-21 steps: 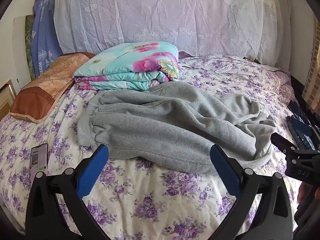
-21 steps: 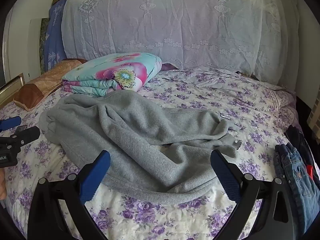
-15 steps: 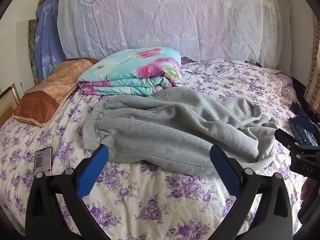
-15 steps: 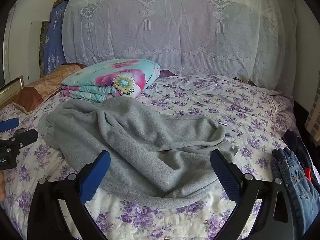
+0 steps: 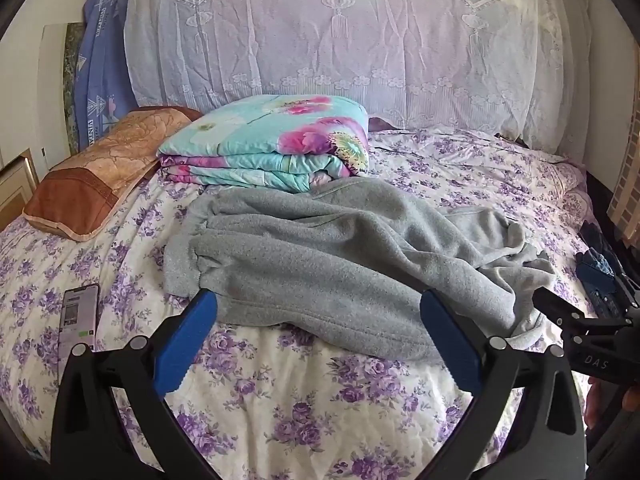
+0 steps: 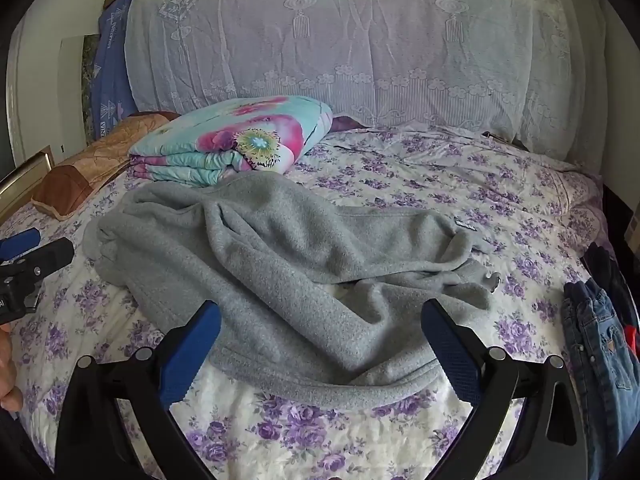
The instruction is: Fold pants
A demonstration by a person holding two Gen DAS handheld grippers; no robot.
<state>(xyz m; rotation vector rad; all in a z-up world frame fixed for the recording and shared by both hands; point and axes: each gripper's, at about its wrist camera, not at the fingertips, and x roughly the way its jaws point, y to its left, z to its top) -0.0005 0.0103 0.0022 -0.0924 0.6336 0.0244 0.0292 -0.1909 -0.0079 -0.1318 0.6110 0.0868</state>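
On floral bed sheet, crumpled grey fleece pants; left gripper and right gripper fingers spread wide, empty; best seized at waistband and cuffs, then spread flat.

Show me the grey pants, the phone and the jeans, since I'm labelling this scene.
grey pants (image 5: pixel 328 264): left wrist view, middle of the fleece.
phone (image 5: pixel 78 312): left wrist view, its screen.
jeans (image 6: pixel 596 344): right wrist view, denim front.

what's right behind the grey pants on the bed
A folded floral quilt sits directly behind the grey pants, whose far edge covers its lower front. Whether they touch is hidden.
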